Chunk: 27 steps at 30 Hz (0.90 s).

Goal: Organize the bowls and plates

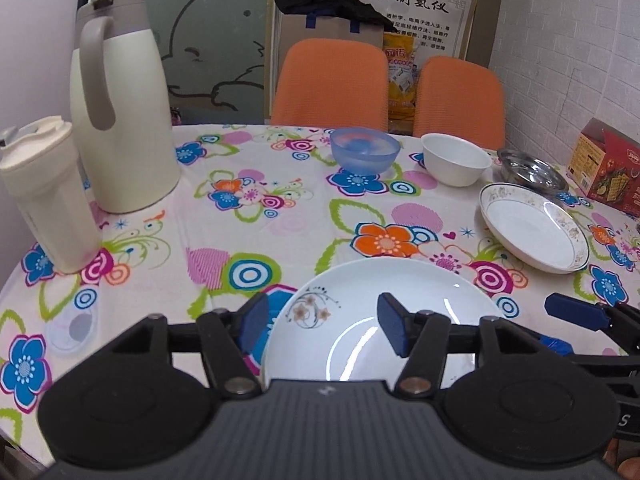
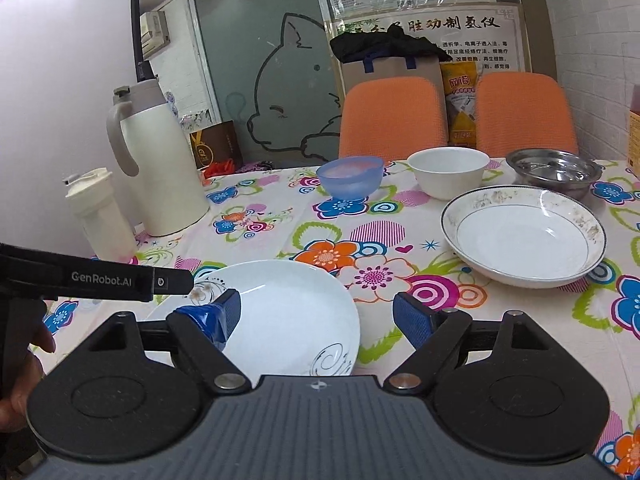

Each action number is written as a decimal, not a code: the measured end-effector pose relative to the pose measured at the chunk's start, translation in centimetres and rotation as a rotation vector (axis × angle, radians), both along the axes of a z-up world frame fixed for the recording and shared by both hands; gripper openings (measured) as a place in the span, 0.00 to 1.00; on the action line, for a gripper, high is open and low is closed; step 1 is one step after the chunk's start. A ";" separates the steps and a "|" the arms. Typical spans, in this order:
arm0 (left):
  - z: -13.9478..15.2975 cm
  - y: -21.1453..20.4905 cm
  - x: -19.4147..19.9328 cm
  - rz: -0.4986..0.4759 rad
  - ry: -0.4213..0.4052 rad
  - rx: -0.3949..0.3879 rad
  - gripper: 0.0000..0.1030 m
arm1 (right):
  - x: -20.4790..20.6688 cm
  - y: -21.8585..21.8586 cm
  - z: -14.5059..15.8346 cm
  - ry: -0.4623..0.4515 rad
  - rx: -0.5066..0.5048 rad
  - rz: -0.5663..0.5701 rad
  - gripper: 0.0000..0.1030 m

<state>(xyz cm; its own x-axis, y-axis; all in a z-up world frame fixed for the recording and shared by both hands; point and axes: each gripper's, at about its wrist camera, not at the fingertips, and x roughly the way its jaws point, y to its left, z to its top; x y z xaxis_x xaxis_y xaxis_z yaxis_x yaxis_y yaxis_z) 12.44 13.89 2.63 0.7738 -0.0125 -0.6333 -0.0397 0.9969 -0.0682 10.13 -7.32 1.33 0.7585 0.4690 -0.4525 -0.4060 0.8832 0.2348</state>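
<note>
— Two plates lie on the flowered tablecloth (image 1: 248,240): the glossy white plate (image 1: 360,320) near the front edge, the gold-patterned rimmed plate (image 2: 524,236) further right.

— And the bowls?

— Behind, in a row: translucent blue bowl (image 2: 351,178), white bowl (image 2: 448,172), shiny steel bowl (image 2: 554,170), with bare cloth between.

— The grippers?

— Left gripper (image 1: 320,320) is spread wide over the white plate; right gripper (image 2: 318,314) is also spread, holding nothing.

"GenRobot.AI" runs along the left gripper (image 2: 96,278) arm (white print), at nine o'clock. The poster (image 2: 476,26) at one o'clock reads "胜功制氢仪".
</note>
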 end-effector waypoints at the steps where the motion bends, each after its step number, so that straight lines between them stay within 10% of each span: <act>1: 0.0 -0.4 0.1 -0.008 0.005 -0.001 0.63 | 0.0 -0.4 -0.1 0.008 -0.001 -0.006 0.68; 15: 0.3 -5.8 4.5 -0.151 0.079 -0.006 0.67 | 2.1 -10.6 -0.4 0.043 0.012 -0.237 0.70; 27: -1.6 -13.4 18.9 -0.328 0.227 -0.161 0.67 | 11.8 -15.0 -1.2 0.113 -0.120 -0.278 0.70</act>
<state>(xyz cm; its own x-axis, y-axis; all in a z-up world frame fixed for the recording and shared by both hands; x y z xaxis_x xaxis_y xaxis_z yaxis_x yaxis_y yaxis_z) 31.34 0.50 1.08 0.5534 -0.3472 -0.7571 0.2458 0.9366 -0.2498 21.88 -22.36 0.15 0.7919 0.1886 -0.5807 -0.1224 0.9808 0.1518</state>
